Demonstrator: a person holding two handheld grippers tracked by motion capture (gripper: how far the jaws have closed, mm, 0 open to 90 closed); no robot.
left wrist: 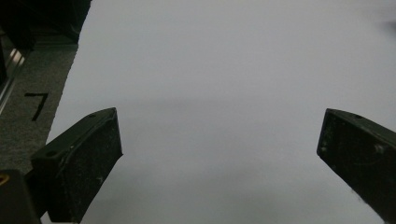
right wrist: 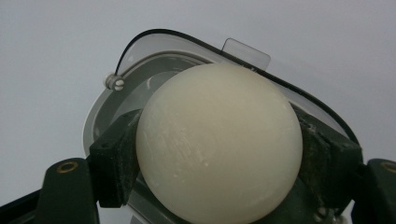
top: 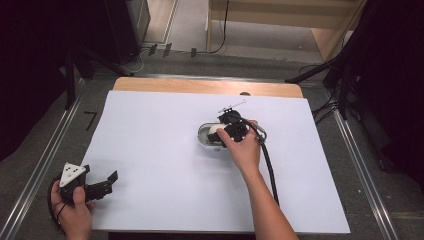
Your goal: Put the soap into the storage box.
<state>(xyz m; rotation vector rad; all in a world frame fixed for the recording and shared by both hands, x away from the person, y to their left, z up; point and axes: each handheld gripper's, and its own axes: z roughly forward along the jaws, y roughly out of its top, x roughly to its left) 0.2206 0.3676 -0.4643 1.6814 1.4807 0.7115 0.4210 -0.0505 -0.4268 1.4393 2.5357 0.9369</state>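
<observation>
Two grippers are in use at one desk (top: 150,150) covered by a white sheet.

Right gripper (top: 220,131): seen in the high view slightly right of desk centre, held by the right hand (top: 245,147), with the forearm entering from 6 o'clock. Its jaws are closed on a cream ball (right wrist: 219,142); in the right gripper view both black pads press against the ball's flanks at 3 and 9 o'clock. The ball sits over an oval case (right wrist: 154,60) with a clear rim and a grey interior. A small clear tab (right wrist: 246,52) projects from the case rim at about 1 o'clock of the ball, and a small white stud (right wrist: 114,82) sits on the rim at about 10 o'clock. Whether the ball touches the case floor cannot be told. In the high view the case (top: 205,136) lies flat on the sheet, directly at 9 o'clock of the right hand. A black cable (top: 270,170) trails from the gripper toward 5 o'clock.

Left gripper (top: 102,184): seen in the high view at the desk's 7 o'clock corner, held by the left hand (top: 75,210), well apart from the case. Its jaws stand wide with nothing between them; the left gripper view shows bare white sheet between the two pads. A grey three-cornered plate (top: 71,173) sits on top of this gripper
</observation>
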